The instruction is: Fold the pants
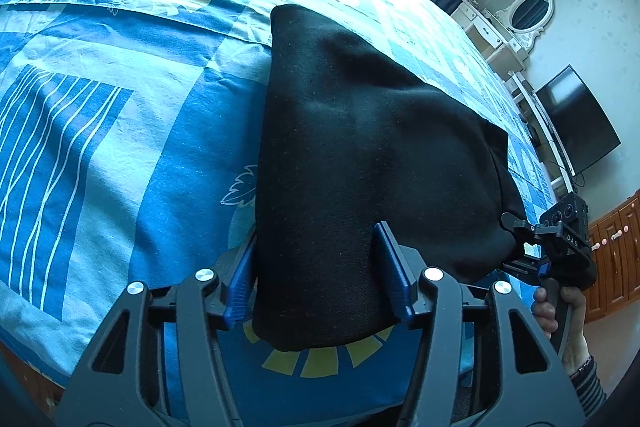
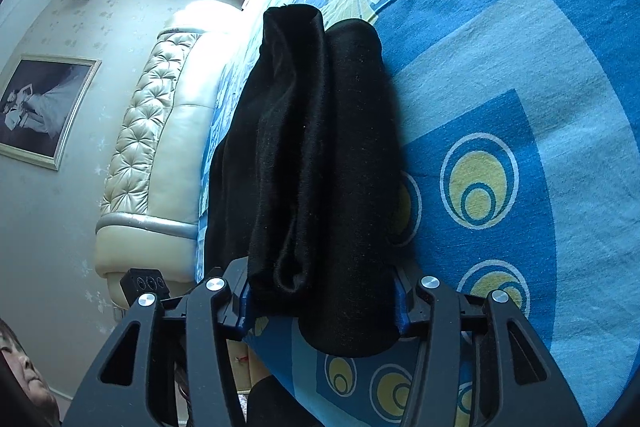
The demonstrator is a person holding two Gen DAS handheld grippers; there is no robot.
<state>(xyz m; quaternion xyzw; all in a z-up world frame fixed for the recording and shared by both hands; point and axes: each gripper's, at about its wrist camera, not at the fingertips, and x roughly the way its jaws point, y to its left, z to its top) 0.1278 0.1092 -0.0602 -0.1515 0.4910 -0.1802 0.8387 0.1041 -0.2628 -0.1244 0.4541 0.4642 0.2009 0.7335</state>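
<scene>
- My left gripper (image 1: 320, 267): jaws clamped on black pants (image 1: 360, 131).
- My right gripper (image 2: 322, 301): jaws gripping the same pants, above blue bed (image 2: 520, 67).

Pants (image 1: 360, 155) draped over the bedsheet (image 1: 120, 107), one end clamped in the left gripper (image 1: 320, 279), the other in the right gripper (image 2: 322, 299) (at the far right edge from the left wrist). Headboard (image 2: 156, 131) left of the bed; framed picture (image 2: 40, 107) further left.
</scene>
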